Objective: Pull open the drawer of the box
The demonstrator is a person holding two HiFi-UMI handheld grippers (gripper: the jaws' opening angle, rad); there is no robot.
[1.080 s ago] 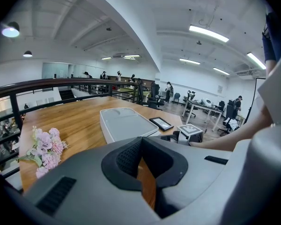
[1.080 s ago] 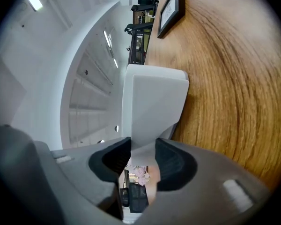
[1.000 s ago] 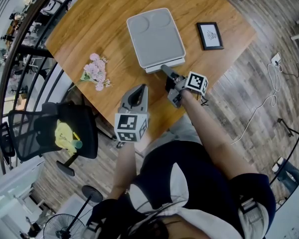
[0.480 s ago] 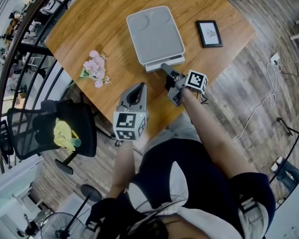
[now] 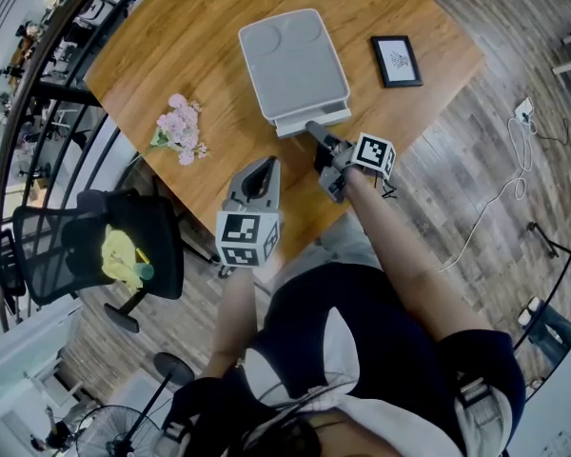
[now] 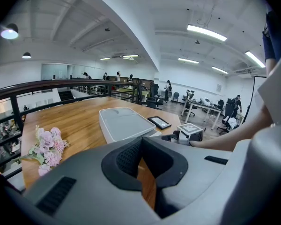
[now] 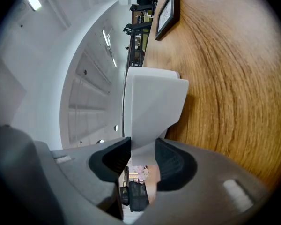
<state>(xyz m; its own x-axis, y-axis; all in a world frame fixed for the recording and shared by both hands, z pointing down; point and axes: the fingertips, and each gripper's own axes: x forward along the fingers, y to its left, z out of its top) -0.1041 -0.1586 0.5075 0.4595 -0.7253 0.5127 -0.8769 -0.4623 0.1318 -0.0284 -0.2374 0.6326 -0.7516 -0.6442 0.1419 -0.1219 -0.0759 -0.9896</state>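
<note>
Hovering left gripper (image 5: 265, 168): jaws together, empty, over the table (image 5: 171, 46) near its front edge.
Box (image 5: 290, 60): flat on the table, mid-top.
Drawer (image 5: 311, 118): front sticks out at the box's near end.
Right gripper (image 5: 312, 130): jaws narrowed, clamping the drawer front.
Picture frame (image 5: 396, 61): right of box, apart.

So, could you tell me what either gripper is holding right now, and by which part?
The right gripper pinches the drawer by its front lip, between its fingers. The left gripper holds nothing.

Wood tbl (image 5: 200, 55) w/ box (image 5: 290, 60), pic frame (image 5: 396, 61), flowers (image 5: 181, 129) (pink).
</note>
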